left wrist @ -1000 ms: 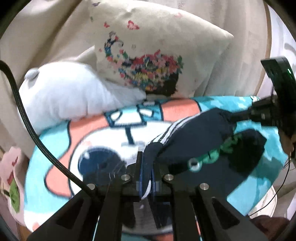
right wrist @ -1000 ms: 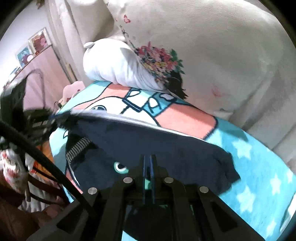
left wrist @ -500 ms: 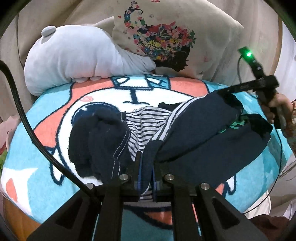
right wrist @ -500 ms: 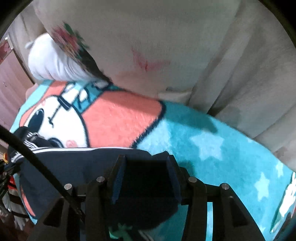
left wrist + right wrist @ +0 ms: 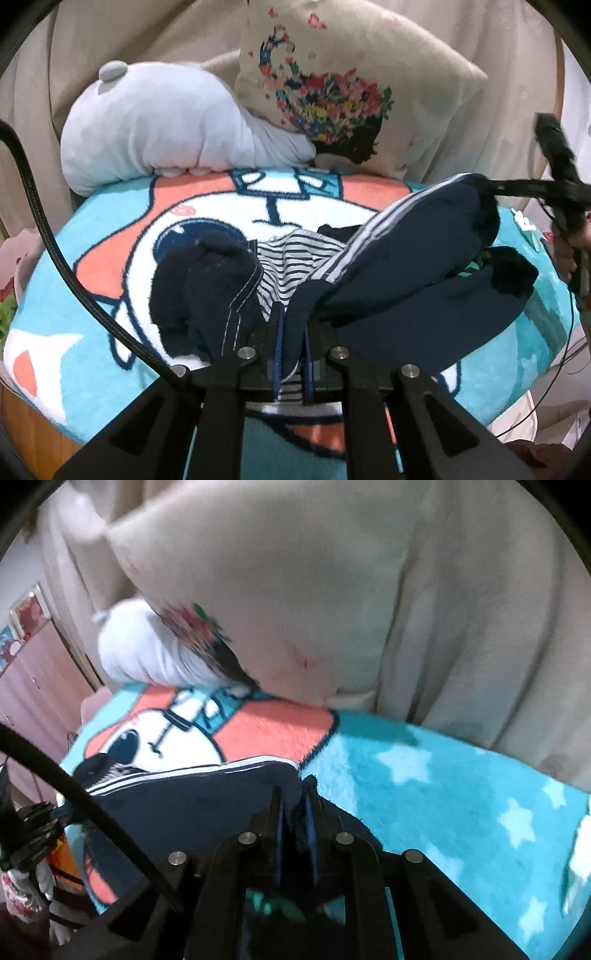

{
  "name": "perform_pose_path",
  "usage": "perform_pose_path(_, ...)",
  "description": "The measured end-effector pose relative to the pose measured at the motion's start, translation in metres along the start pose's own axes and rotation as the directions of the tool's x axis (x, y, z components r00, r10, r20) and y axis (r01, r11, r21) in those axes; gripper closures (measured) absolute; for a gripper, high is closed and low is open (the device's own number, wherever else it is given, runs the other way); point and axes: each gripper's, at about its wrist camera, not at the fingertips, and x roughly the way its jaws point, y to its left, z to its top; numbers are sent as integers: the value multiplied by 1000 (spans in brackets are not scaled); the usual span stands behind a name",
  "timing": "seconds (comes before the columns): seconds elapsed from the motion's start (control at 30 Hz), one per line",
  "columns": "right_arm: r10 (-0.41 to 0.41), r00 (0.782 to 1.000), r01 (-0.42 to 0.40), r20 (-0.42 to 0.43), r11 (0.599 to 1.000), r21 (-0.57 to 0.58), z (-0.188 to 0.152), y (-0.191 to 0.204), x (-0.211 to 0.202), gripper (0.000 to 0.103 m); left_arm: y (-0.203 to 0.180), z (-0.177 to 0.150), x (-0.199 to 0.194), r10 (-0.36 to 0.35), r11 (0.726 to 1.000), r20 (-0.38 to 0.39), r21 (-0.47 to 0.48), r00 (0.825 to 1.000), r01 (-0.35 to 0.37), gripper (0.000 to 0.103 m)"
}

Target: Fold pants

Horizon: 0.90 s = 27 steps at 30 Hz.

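Observation:
Dark navy pants (image 5: 413, 266) with white side stripes and a striped lining lie on a cartoon-print blanket (image 5: 110, 240). My left gripper (image 5: 291, 317) is shut on the waist end of the pants. My right gripper (image 5: 295, 805) is shut on the other end of the pants (image 5: 192, 797), and it shows at the right of the left wrist view (image 5: 517, 188). One leg is lifted over the lower leg. A bunched navy part lies to the left.
A white plush pillow (image 5: 166, 129) and a cream floral cushion (image 5: 351, 85) stand at the back of the blanket. A beige curtain (image 5: 461, 609) hangs behind. The blanket (image 5: 443, 794) has teal starred room to the right. A pink cabinet (image 5: 33, 686) is at far left.
My right gripper, open half a second ago, has shut on the pants' leg end. The left gripper has kept its hold; the pants lie spread between both grippers.

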Motion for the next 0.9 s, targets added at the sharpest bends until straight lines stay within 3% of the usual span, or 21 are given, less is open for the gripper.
perform_pose_path(0.17, -24, 997, 27, 74, 999, -32, -52, 9, -52, 91, -5, -19, -6, 11, 1000, -4, 12, 1000, -11, 94)
perform_pose_path(0.33, -69, 997, 70, 34, 997, -23, -112, 9, -66, 91, -6, -47, 0, 28, 1000, -55, -1, 998, -29, 92)
perform_pose_path(0.47, -113, 994, 113, -3, 993, 43, -151, -7, -77, 90, 3, -56, -16, -10, 1000, -55, -9, 998, 9, 92)
perform_pose_path(0.53, -122, 993, 121, 2, 988, 96, -157, -17, -86, 90, 13, -54, -29, -12, 1000, -38, -15, 999, 11, 87)
perform_pose_path(0.63, -117, 990, 101, 80, 979, 178, -153, -28, -108, 90, 34, -43, -51, -45, 996, 3, -80, 999, 45, 84)
perform_pose_path(0.73, 7, 985, -42, 170, 978, 205, -133, -20, -117, 90, 44, -24, -66, -119, 978, 78, -161, 990, 131, 79)
perform_pose_path(0.8, 137, 974, -172, 178, 966, 195, -118, -4, -101, 90, 36, -7, -64, -176, 966, 95, -173, 980, 191, 73)
perform_pose_path(0.87, 241, 961, -264, 133, 943, 201, -107, 10, -72, 89, 20, 7, -50, -143, 978, 71, -143, 987, 152, 70)
perform_pose_path(0.9, 249, 963, -264, 97, 945, 195, -102, 18, -56, 89, 14, 14, -40, -109, 985, 53, -124, 993, 115, 70)
